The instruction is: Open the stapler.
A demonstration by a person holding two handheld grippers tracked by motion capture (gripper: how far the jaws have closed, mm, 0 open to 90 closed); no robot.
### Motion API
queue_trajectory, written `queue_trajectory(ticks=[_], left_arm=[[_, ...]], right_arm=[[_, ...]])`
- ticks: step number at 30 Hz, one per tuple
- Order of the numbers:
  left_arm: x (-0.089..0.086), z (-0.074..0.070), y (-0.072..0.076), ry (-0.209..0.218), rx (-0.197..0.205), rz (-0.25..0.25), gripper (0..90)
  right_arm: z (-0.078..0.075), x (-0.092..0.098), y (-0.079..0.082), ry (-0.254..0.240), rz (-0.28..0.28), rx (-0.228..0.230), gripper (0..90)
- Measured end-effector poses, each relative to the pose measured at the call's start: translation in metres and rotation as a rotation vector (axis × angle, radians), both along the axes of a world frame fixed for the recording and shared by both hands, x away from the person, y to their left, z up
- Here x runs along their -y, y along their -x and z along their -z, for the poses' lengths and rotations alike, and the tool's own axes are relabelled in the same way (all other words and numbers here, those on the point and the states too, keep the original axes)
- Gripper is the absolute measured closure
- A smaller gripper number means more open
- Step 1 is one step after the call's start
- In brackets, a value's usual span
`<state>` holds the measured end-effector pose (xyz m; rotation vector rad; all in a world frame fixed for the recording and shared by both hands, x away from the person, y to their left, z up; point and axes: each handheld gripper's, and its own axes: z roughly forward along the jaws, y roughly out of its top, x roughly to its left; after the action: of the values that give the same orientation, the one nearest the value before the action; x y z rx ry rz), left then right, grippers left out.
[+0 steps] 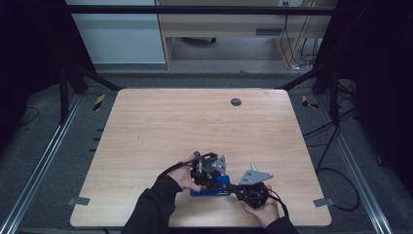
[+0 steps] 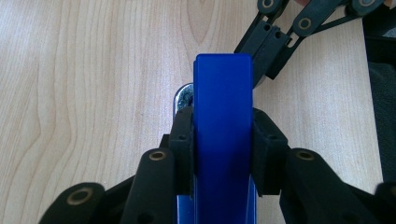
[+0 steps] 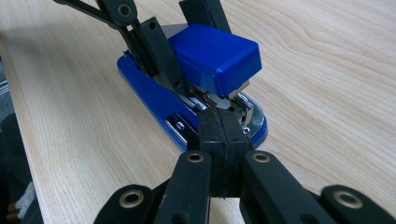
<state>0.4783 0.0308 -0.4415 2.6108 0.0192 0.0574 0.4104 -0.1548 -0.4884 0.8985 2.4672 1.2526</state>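
Observation:
A blue stapler (image 1: 210, 191) lies on the wooden table (image 1: 195, 122) near its front edge. My left gripper (image 2: 223, 126) is shut on the stapler's blue top arm (image 2: 223, 93), one jaw on each side. In the right gripper view, the left gripper (image 3: 184, 46) holds that arm (image 3: 212, 56) lifted off the base. My right gripper (image 3: 223, 116) is shut, its jaws pressed flat together. Their tips sit at the stapler's open front, against the metal staple channel (image 3: 233, 100). I cannot tell whether they pinch anything thin. The right gripper's fingers (image 2: 266, 44) reach in from the upper right.
A grey round cap (image 1: 235, 102) sits in the table's far edge. A wooden desk (image 1: 224, 29) stands beyond the table. Cables (image 1: 336, 170) trail over the floor on the right, and black frame posts (image 1: 68, 83) stand at both sides.

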Motion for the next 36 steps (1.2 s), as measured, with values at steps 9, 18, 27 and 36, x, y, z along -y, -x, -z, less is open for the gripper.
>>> queue_trajectory(ticks=[9,18,27,36], left_arm=[[0.0,0.001,0.0,0.004,0.004,-0.009,65.7],[0.0,0.001,0.0,0.007,0.004,-0.016,65.6],[-0.003,0.0,0.001,0.02,0.003,-0.019,65.6],[-0.004,-0.001,0.0,0.023,0.003,-0.018,65.6]], right_arm=[[0.005,-0.002,-0.001,0.018,-0.012,-0.025,90.0],[0.002,0.003,0.002,-0.005,-0.028,-0.028,90.0],[-0.003,0.006,0.002,-0.04,-0.019,-0.006,90.0],[-0.005,0.008,0.0,-0.051,-0.005,0.001,90.0]])
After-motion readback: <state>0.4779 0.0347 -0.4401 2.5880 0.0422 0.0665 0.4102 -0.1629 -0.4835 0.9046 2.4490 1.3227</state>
